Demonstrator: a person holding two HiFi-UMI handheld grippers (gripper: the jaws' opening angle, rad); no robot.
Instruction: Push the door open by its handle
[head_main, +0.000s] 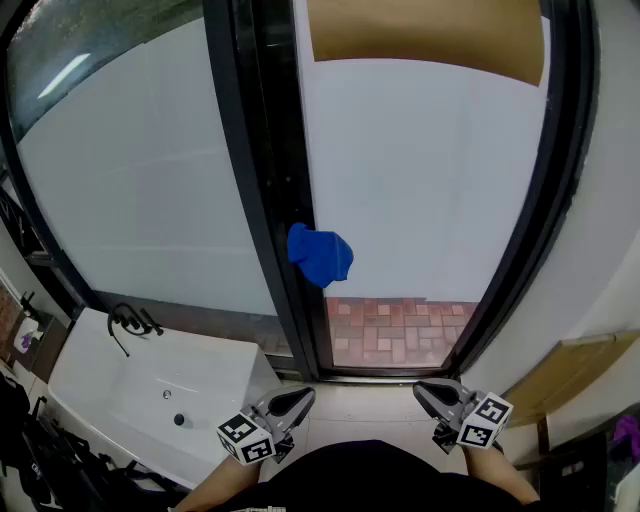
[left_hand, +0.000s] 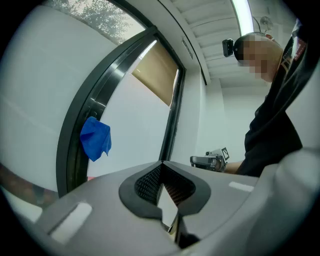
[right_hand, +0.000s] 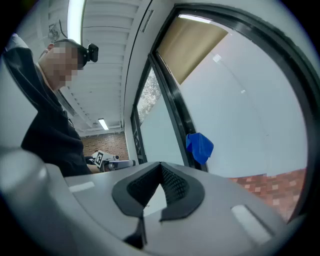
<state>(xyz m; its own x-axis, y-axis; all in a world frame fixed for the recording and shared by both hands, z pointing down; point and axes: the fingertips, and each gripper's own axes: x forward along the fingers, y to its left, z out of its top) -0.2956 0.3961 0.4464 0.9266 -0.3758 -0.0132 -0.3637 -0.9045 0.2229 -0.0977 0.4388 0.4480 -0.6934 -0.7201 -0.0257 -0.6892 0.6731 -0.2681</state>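
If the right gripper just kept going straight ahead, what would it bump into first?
Most likely the frosted glass just left of the dark door frame. The right gripper aims there, jaws closed; the blue cloth hangs slightly right of that line. Nothing shows in between, but depth is unclear.

The door (head_main: 430, 180) is a tall pane of frosted white glass in a dark metal frame, standing upright and, as far as can be told, shut in line with the pane beside it. A tan blind covers its top; a clear strip at the bottom shows red brick paving. On its left frame edge, at mid-height, a blue cloth (head_main: 320, 255) hangs crumpled, hiding the handle
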